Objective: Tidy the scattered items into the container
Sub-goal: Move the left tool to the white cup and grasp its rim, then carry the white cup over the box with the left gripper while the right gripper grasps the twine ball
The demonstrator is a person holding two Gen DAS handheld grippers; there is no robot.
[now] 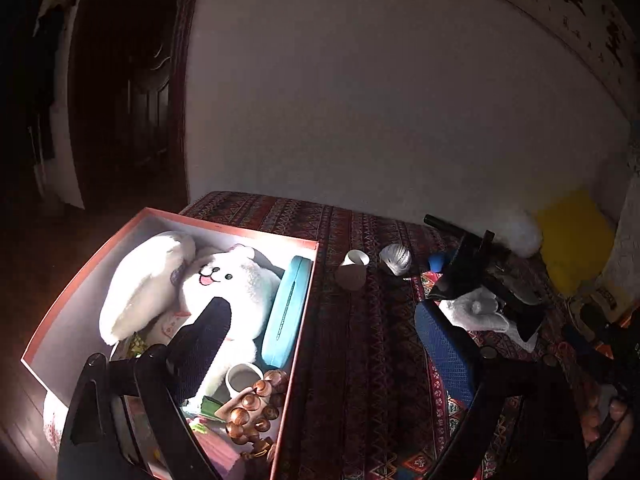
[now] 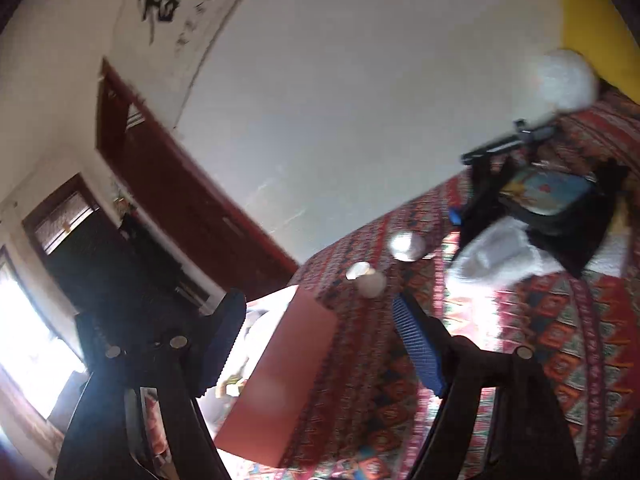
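Box mostly packed, a few things left out
Box (image 1: 80, 280) holds rabbit toy (image 1: 224, 280); at two o'clock, cup (image 1: 354, 270), ball (image 1: 396, 259), sock (image 1: 476, 312) remain. Left gripper (image 1: 320, 332) and right gripper (image 2: 320, 332) wide, empty.

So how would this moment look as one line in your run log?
left gripper: open, empty | right gripper: open, empty | box: partly filled | cup, white ball: on cloth

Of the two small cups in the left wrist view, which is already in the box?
The white cup beside the wooden bead string, at the near end of the red-rimmed box. The other cup lies tipped on the patterned cloth outside it.
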